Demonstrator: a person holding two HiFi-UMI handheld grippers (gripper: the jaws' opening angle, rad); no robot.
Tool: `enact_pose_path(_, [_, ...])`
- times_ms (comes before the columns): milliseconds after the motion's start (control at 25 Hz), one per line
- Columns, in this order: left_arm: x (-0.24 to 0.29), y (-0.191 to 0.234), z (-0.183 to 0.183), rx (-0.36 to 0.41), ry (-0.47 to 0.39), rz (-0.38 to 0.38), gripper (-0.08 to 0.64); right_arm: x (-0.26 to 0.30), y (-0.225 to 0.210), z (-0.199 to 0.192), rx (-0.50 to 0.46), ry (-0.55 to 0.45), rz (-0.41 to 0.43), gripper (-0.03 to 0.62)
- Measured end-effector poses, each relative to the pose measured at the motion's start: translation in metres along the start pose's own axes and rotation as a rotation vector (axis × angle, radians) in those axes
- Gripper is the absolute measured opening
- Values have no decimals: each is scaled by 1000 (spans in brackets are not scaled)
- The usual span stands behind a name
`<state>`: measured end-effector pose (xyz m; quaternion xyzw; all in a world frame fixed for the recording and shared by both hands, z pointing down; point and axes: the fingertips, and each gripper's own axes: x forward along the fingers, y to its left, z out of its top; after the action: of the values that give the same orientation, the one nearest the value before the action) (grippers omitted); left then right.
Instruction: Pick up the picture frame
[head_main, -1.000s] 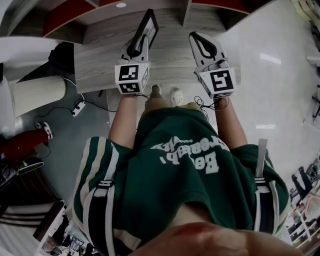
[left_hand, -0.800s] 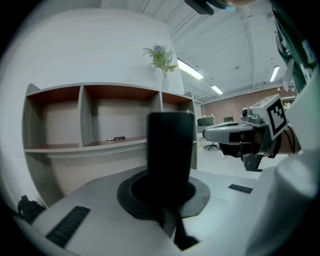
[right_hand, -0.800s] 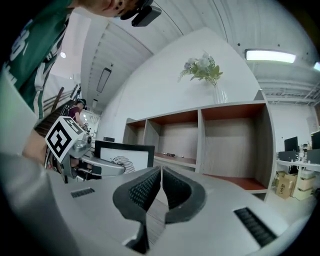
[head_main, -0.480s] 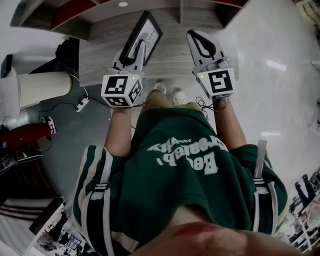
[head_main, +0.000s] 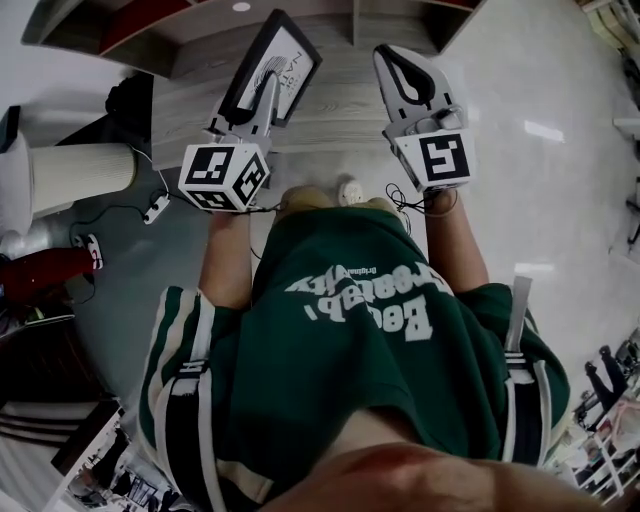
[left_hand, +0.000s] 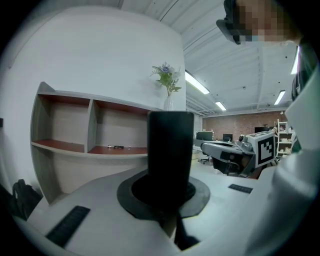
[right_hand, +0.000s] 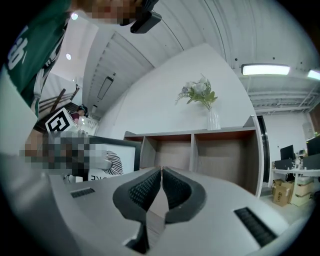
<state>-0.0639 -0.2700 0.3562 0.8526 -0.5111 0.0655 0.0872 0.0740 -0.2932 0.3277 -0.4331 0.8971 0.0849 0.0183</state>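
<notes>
The picture frame (head_main: 268, 68) carries print that starts "NAT"; the rest is too small to read. The white lettering on the green shirt (head_main: 350, 340) is upside down and illegible.

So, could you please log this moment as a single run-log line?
left gripper: shut on black-edged picture frame | frame: tilted, over grey wooden shelf top | right gripper: shut, empty

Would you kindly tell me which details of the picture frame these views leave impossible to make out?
Head view: lettering on the picture frame is too small to read, and the left hand-held gripper covers its lower edge.
Left gripper view: only the frame's dark edge shows; its print is out of sight.
Right gripper view: a mosaic patch and the body of the right hand-held gripper hide most of the print.
</notes>
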Motion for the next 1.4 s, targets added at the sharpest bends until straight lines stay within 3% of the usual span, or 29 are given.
enact_pose_path(680, [-26, 4, 18, 28, -81, -6, 26, 1, 24, 12, -43, 5, -30, 34])
enact_pose_path(1160, [-28, 17, 11, 16, -75, 24, 26, 9, 27, 8, -53, 37, -24, 34])
enact_pose_path(1400, [-29, 17, 11, 14, -77, 32, 26, 10, 31, 14, -69, -5, -3, 34])
